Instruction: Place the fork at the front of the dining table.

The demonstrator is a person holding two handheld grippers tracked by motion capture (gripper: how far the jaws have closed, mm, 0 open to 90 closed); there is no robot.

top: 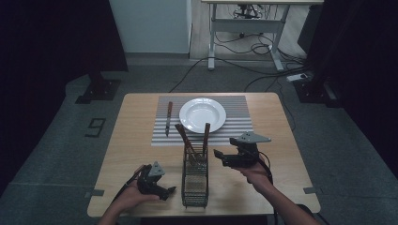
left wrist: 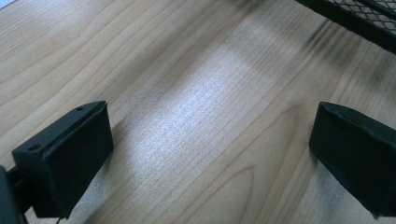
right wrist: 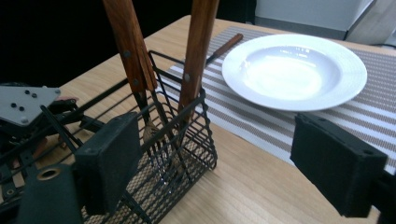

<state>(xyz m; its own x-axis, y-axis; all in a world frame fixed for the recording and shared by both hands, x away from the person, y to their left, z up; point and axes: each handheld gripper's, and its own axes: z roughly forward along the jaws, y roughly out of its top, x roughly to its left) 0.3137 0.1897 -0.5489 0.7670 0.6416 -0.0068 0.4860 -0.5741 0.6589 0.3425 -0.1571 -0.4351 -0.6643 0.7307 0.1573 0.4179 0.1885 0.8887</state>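
A black wire basket stands on the wooden table near its front edge, holding two wooden-handled utensils that lean apart. In the right gripper view the basket is close ahead on the left, with the handles rising out of it. My right gripper hovers just right of the basket; its jaws are open with nothing between them. My left gripper rests low to the left of the basket. It is open over bare wood, and the basket's edge shows at the upper right.
A white plate sits on a striped placemat beyond the basket. A wooden-handled knife lies on the mat left of the plate. The left gripper's grey plate shows behind the basket. A desk and cables stand beyond the table.
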